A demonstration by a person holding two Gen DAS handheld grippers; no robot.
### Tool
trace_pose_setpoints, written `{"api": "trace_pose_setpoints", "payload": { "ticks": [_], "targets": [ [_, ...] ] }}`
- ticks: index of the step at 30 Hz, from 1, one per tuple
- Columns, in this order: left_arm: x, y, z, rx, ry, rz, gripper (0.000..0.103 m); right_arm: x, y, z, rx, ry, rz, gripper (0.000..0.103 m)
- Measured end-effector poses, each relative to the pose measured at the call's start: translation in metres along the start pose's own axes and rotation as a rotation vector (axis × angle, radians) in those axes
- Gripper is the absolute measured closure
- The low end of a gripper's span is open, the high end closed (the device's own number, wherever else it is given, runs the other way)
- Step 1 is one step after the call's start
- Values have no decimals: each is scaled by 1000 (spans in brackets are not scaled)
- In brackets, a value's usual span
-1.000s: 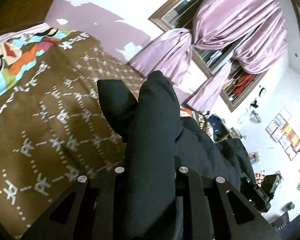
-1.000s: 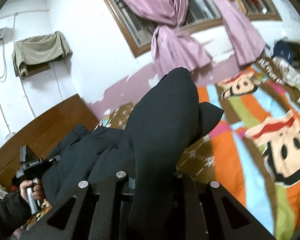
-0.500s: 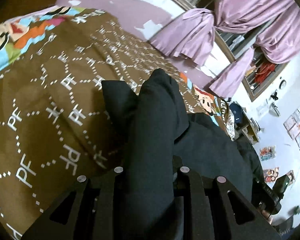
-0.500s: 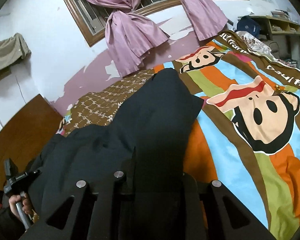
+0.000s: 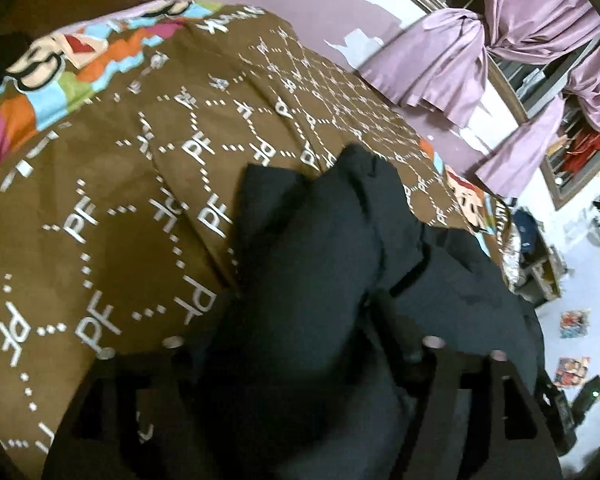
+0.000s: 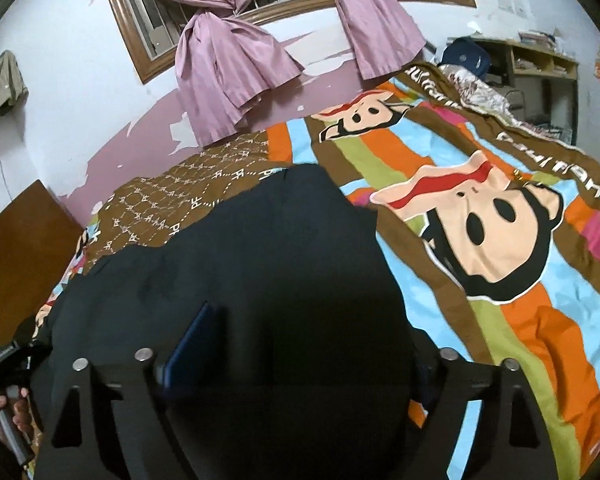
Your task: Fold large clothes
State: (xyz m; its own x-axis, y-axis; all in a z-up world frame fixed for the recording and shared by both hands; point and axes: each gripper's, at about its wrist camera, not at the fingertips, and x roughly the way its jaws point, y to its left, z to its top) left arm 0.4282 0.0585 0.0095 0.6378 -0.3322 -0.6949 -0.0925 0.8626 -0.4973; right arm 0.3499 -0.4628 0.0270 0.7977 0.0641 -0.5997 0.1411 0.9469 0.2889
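A large black garment (image 5: 320, 240) lies on the bed's patterned cover (image 5: 112, 208). Its folded end bulges up between the fingers of my left gripper (image 5: 296, 320), whose jaws are opening and stand wide, not pressing the cloth. In the right wrist view the same black garment (image 6: 280, 248) spreads over the cartoon bed cover (image 6: 520, 312). My right gripper (image 6: 300, 340) is low over it, jaws opening wide with the cloth loose between them; one blue pad (image 6: 192, 340) shows. A hand (image 6: 4, 404) holds the left gripper's handle at the lower left.
Purple knotted curtains (image 6: 228, 64) hang on the window beyond the bed. A wooden headboard (image 6: 16, 248) stands at the left. A shelf (image 6: 540, 64) with a dark blue bag (image 6: 464, 60) is past the bed's far right corner.
Both grippers have sunk to the bed with the black garment and tipped downward. Both sets of jaws, shut on the cloth before, now stand spread and the fabric has slumped between them.
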Motion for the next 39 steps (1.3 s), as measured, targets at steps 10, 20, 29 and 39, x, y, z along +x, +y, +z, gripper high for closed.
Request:
{"api": "trace_pose_setpoints", "payload": {
  "ticks": [10,20,29,39],
  "targets": [
    [-33,-40,-12,129,-121,129,14,-35,17,3,-75,-124,-65,1],
    [-67,-78,-38,259,-215,77,2,-77,37,-5,-126,-230,-41,0],
    [-101,-98,-57,342,-314,58,2,-110,54,-16,-163,-305,2,0],
    [-130,-115,-81,402,-335,9,2,-140,71,-30,-200,-365,33,0]
  ]
}}
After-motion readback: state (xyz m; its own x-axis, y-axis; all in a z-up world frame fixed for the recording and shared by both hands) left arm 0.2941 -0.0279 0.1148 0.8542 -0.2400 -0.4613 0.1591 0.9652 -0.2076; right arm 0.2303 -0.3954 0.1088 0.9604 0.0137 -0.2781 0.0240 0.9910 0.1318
